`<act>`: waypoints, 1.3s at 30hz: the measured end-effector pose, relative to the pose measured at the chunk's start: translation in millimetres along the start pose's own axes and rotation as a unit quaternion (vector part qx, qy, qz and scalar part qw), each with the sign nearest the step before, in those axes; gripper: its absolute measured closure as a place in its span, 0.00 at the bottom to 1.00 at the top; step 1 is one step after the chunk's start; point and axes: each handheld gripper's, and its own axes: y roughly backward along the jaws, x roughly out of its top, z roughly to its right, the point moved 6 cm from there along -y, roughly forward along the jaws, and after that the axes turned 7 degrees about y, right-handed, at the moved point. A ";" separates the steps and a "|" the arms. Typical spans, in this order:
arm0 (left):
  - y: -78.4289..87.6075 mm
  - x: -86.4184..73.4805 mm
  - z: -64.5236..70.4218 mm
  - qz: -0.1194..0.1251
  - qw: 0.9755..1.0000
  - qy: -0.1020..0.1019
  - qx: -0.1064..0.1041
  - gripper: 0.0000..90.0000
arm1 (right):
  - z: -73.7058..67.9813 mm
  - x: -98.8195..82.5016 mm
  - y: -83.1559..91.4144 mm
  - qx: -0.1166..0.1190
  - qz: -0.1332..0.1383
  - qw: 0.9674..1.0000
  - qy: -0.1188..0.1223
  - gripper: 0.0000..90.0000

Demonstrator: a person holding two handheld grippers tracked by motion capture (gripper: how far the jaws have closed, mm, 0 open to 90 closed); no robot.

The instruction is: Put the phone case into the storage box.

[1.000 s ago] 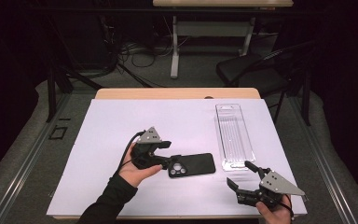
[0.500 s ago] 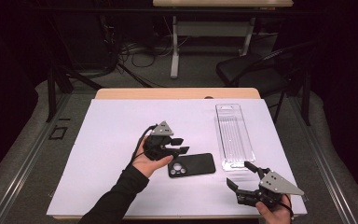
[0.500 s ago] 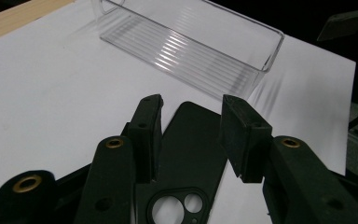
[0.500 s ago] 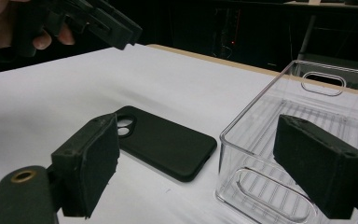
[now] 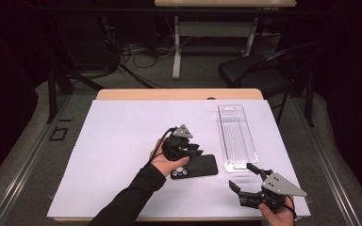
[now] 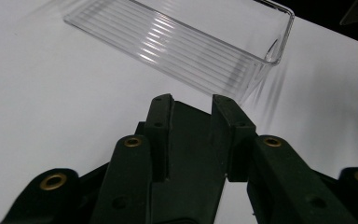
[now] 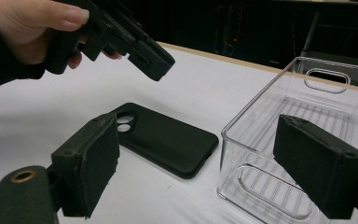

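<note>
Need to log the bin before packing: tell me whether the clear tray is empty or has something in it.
Empty. The clear tray shows only its ribbed floor through the walls; the black phone case lies flat on the table outside it.

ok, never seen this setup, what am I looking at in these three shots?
No robot: a person holds a set of tongs in each hand. One camera looks down from above; one rides on each tool, looking along its black jaws. On the white table lie a black phone case and an empty clear tray. The left tongs hover over the case; their jaws have just been closing, nothing gripped yet. The right tongs sit wide open near the tray, holding nothing.
</note>
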 end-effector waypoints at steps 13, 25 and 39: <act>-38.9 -0.9 -0.5 -0.028 0.999 0.007 -0.016 0.96 | 0.5 -1.3 -0.4 0.005 -0.001 1.000 0.000 0.16; -65.7 -4.8 9.4 -0.049 0.999 0.000 -0.021 1.00 | 1.1 -1.6 0.3 0.006 -0.001 1.000 -0.001 0.16; -88.5 -7.0 15.4 -0.071 0.997 -0.008 -0.022 1.00 | 1.3 -1.7 0.6 0.009 -0.001 1.000 -0.001 0.16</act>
